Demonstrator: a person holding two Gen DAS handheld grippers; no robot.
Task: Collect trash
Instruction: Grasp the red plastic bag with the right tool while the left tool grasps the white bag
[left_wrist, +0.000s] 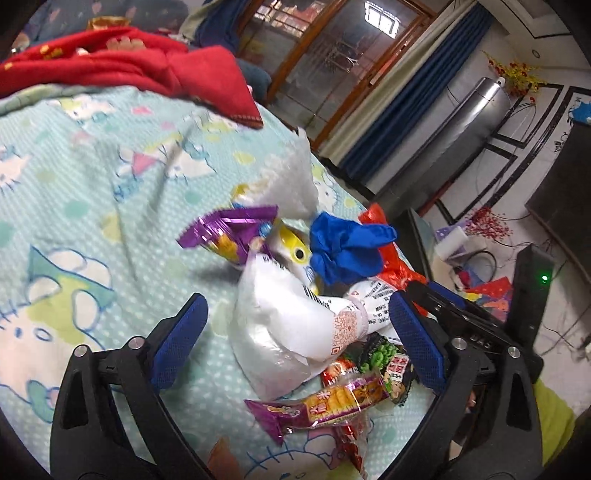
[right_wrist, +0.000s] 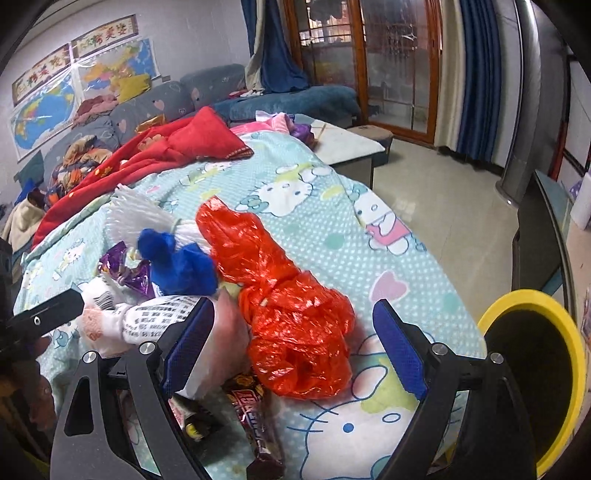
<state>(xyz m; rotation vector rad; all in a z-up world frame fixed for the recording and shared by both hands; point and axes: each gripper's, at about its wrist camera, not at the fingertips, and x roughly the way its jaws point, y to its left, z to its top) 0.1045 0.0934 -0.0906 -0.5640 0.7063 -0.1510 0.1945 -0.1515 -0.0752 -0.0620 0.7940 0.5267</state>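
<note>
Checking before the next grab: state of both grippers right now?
Left gripper: open, holding nothing; white plastic bag lies between its fingers.
Right gripper: open, holding nothing; red plastic bag lies between its fingers.

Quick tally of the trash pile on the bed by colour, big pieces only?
Red plastic bag: 1
Blue crumpled piece: 1
White printed bag: 1
White shredded plastic: 1
Purple foil wrappers: 2
Dark candy-bar wrapper: 1
Total: 7. Smaller wrappers underneath are too hidden to count.
</note>
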